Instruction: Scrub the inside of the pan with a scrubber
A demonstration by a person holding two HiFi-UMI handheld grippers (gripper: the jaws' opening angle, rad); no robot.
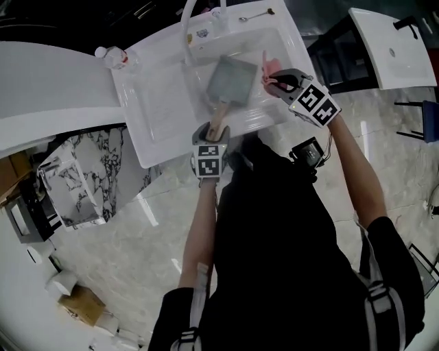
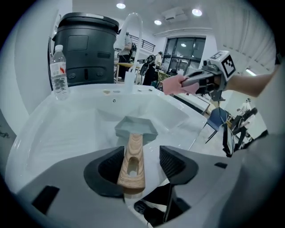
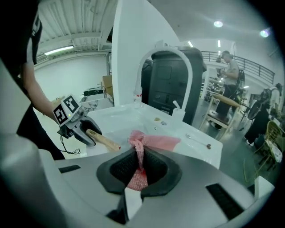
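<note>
A square grey pan (image 1: 232, 81) with a wooden handle (image 1: 218, 118) lies in the white sink (image 1: 158, 110). My left gripper (image 1: 211, 137) stands open at the handle's end. In the left gripper view the handle (image 2: 132, 160) lies between the pads, close to the left one, with a gap on the right, and the pan (image 2: 136, 127) sits beyond. My right gripper (image 1: 278, 81) hovers above the sink's right rim, shut on a pink mesh scrubber (image 1: 269, 68). In the right gripper view the scrubber (image 3: 144, 144) is pinched between the pads and hangs out in front.
A curved white faucet (image 1: 188, 20) rises at the sink's back. A water bottle (image 2: 59, 71) stands on the back left corner, and a spoon (image 1: 257, 14) lies on the back rim. A dark bin (image 2: 89, 49) stands behind. A marble cabinet (image 1: 89, 171) is at the left.
</note>
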